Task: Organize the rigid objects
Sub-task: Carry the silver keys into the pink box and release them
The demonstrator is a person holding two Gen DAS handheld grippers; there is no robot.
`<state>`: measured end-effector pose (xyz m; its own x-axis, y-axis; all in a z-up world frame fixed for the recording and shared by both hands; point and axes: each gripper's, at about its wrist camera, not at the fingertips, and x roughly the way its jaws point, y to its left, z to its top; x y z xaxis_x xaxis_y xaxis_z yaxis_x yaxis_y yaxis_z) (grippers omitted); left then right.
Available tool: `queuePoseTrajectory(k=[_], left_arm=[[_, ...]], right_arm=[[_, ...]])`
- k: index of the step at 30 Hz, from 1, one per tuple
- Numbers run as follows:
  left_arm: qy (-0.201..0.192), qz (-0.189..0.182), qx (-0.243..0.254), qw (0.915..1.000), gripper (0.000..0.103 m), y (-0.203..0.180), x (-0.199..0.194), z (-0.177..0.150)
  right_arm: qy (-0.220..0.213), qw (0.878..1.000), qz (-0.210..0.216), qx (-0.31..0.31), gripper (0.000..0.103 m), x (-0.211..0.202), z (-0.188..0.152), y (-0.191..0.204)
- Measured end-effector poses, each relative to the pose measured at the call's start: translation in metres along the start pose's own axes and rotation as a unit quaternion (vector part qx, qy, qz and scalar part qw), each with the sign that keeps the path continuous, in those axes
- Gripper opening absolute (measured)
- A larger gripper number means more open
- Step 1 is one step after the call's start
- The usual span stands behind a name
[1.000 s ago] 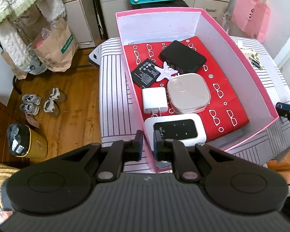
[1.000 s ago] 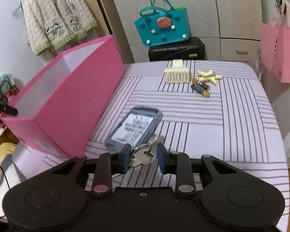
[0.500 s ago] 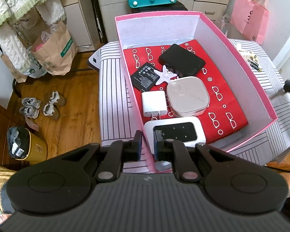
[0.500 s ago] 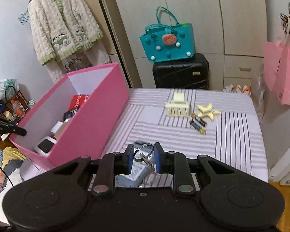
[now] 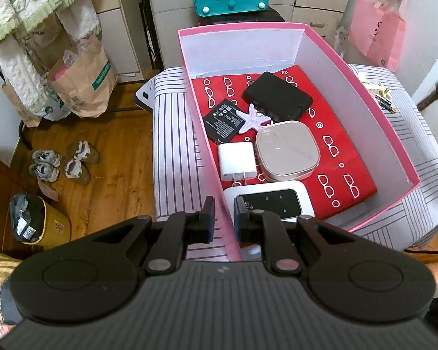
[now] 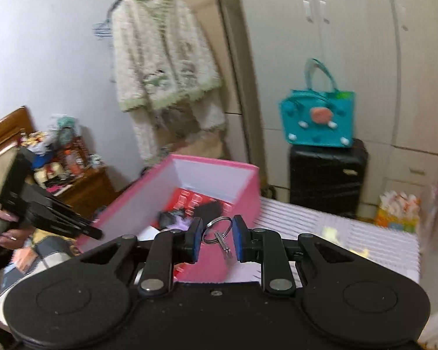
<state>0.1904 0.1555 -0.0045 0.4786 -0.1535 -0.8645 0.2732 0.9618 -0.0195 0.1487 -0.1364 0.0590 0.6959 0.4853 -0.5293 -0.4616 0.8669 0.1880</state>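
Observation:
A pink box [image 5: 350, 67] with a red lining stands on the striped table [image 5: 175, 145]. It holds a black power bank [image 5: 277, 96], a phone battery [image 5: 223, 119], a pale starfish [image 5: 255, 118], a white charger [image 5: 236, 160], a beige case [image 5: 287, 150] and a WiFi router [image 5: 268, 201]. My left gripper [image 5: 224, 218] is shut on the box's near left wall. My right gripper [image 6: 217, 242] is shut on a key ring [image 6: 217, 229] with keys, held in the air just right of the pink box [image 6: 239, 180], level with its rim.
Batteries and small yellow pieces [image 5: 384, 99] lie on the table right of the box. A teal bag [image 6: 318, 119] sits on a black suitcase [image 6: 327, 180] behind the table. Shoes [image 5: 61, 163], a yellow bin [image 5: 38, 224] and paper bags [image 5: 81, 81] are on the floor at left.
My right gripper has lifted the keys off the table, away from the phone, and swung toward the box. The left gripper has kept its hold on the wall.

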Motion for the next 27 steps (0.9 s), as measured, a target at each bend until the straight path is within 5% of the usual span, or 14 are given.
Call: queuePoseTrajectory(k=[15,27], left_arm=[[0.003,0.012,-0.009,0.9999,0.01,0.005,0.002,0.002],[0.024,0.045,0.034,0.9981,0.009,-0.01,0.004,0.011]], right_arm=[[0.089,0.987,0.123,-0.056,0.026,0.08,-0.004,0.064],[0.157,0.979,0.116,-0.054,0.028,0.128,-0.029,0.072]])
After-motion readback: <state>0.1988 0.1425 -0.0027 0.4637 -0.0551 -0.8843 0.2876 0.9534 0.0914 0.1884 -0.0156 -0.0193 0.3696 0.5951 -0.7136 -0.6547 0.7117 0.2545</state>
